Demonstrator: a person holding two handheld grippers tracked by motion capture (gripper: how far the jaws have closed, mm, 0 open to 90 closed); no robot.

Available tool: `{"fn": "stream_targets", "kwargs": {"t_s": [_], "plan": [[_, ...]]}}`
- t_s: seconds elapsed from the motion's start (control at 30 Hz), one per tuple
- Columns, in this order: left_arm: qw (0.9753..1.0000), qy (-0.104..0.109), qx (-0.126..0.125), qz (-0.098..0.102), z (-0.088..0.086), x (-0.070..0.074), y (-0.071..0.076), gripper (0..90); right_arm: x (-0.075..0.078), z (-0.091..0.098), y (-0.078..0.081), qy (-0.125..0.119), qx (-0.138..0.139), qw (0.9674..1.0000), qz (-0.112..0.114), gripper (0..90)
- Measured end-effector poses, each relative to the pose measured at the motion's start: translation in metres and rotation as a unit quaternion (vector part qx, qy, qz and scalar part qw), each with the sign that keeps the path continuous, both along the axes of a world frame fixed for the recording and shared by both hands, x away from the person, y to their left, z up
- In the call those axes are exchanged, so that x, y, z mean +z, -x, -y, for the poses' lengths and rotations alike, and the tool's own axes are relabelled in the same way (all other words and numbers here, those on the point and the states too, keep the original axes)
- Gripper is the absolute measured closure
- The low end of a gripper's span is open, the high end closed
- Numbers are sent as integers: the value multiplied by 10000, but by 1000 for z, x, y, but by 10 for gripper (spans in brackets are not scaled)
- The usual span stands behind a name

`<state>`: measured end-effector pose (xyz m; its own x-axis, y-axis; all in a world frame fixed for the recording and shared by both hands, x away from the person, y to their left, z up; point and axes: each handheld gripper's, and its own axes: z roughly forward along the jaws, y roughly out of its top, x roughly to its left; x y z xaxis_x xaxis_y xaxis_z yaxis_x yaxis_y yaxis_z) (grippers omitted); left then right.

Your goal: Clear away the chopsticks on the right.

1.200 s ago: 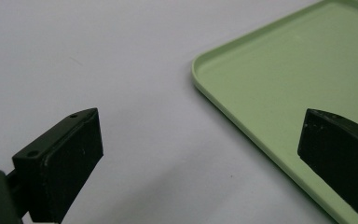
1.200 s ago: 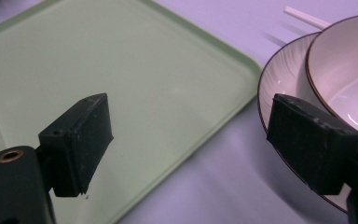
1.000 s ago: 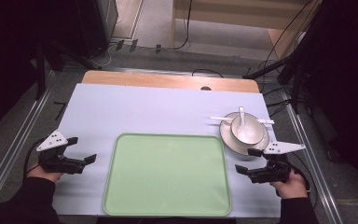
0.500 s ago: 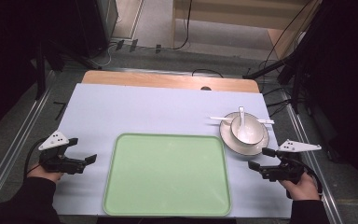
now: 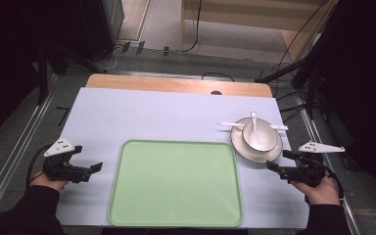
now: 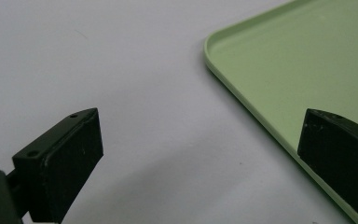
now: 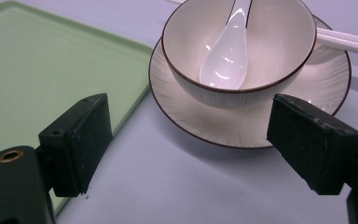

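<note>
Facing white ceramic bowl (image 7: 235, 49), right gripper (image 5: 278, 162) hovers near desk's right edge, jaws wide apart, empty. Bowl sits on white round saucer with dark rim (image 5: 240, 145), just beside right edge of light green rectangular plastic tray (image 5: 175, 181); white ceramic spoon (image 7: 226, 53) lies inside bowl; white chopsticks (image 5: 227, 125) rest across saucer's far rim. Left gripper (image 5: 94, 169) hovers near desk's left edge, just beside tray's left edge, jaws wide apart, empty. Tray occupies desk's near-middle.
</note>
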<state>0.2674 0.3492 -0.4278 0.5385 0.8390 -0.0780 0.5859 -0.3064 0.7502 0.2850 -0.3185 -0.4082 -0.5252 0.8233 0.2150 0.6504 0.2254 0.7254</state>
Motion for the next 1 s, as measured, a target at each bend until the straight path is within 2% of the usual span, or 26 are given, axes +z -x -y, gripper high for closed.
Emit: {"fn": "stream_targets", "kwargs": {"t_s": [0.07,0.4,0.67,0.8,1.0], "plan": [[10000,9,8,-17,0,0,0,0,1,1,-2,-33,24,10000,15,146],[10000,-24,-12,-59,1,-1,-1,0,3,11,-25,-44,-288,9996,-41,146],[9999,-55,-21,-84,1,-1,0,0,14,16,-45,-68,-466,9988,91,154],[10000,-34,-27,-79,0,-2,0,0,17,16,-54,-102,-462,9988,124,166],[9999,-107,19,-125,-1,-3,2,0,16,20,-74,101,-571,9982,159,228]]}}
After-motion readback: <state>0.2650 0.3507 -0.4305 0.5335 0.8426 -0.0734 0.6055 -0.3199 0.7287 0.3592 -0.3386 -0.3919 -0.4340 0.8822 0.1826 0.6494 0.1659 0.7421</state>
